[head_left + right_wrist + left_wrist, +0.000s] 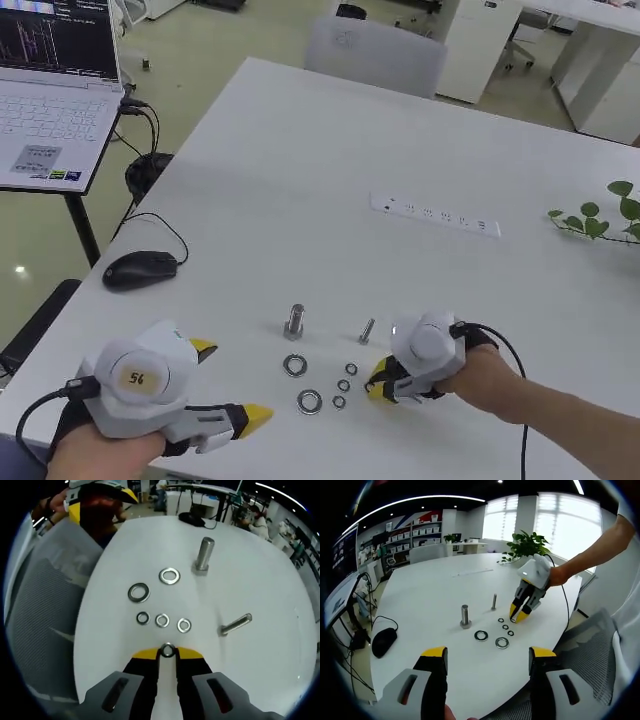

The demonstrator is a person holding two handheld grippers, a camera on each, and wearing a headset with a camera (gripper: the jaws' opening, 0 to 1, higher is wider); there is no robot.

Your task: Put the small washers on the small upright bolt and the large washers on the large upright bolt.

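On the counter (pixel 300 180) the large bolt (pixel 294 321) stands with the small bolt (pixel 367 331) at its 3 o'clock. Two large washers (pixel 294 365) lie at the large bolt's 6, three small washers (pixel 343 385) at the small bolt's 7. Another small washer (pixel 167 647) sits between the right gripper's (pixel 378 382) fingers, at its 6.

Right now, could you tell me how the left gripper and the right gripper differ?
The left gripper has its jaws wide apart and holds nothing; the right gripper is shut on a small washer. The left gripper sits near the table edge, short of the parts; the right gripper tips down beside the loose small washers, near the small bolt. Both have yellow tips.
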